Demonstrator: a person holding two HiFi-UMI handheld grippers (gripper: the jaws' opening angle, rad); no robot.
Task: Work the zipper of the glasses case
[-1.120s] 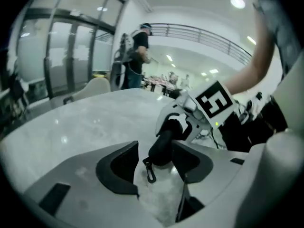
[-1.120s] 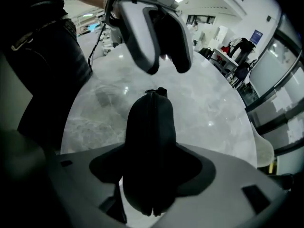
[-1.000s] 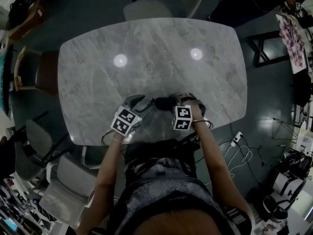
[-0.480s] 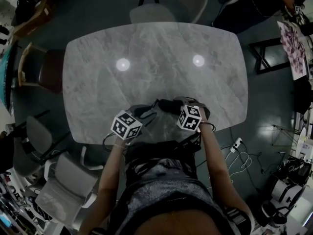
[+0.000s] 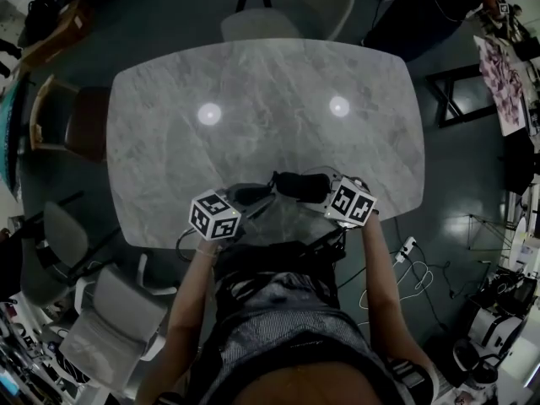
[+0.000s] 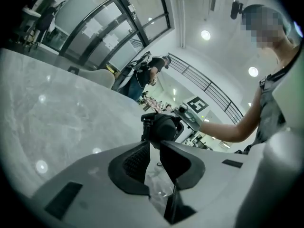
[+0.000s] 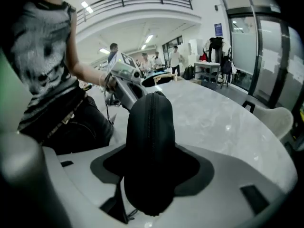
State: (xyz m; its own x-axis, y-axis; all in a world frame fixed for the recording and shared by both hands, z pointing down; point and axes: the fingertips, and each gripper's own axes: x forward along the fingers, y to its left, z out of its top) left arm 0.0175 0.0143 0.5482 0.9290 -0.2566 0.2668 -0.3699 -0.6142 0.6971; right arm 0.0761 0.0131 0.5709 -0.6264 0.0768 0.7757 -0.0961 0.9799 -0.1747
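The black glasses case hangs just above the near edge of the grey marble table. My right gripper is shut on it, jaws wide across its sides. In the right gripper view the case stands up between the jaws, its zipper seam running down the middle, gripper. My left gripper reaches in from the left. Its jaws have just been closing and now pinch the near end of the case, gripper. The zipper pull itself is hidden.
Chairs ring the table: one at the far side, a brown one at the left, grey ones near left. Two ceiling lights reflect on the tabletop. White cables lie on the floor at the right.
The right gripper's cube has shifted right and rolled, and the case has come up off the table. The left gripper has turned and closed in on the case's end.
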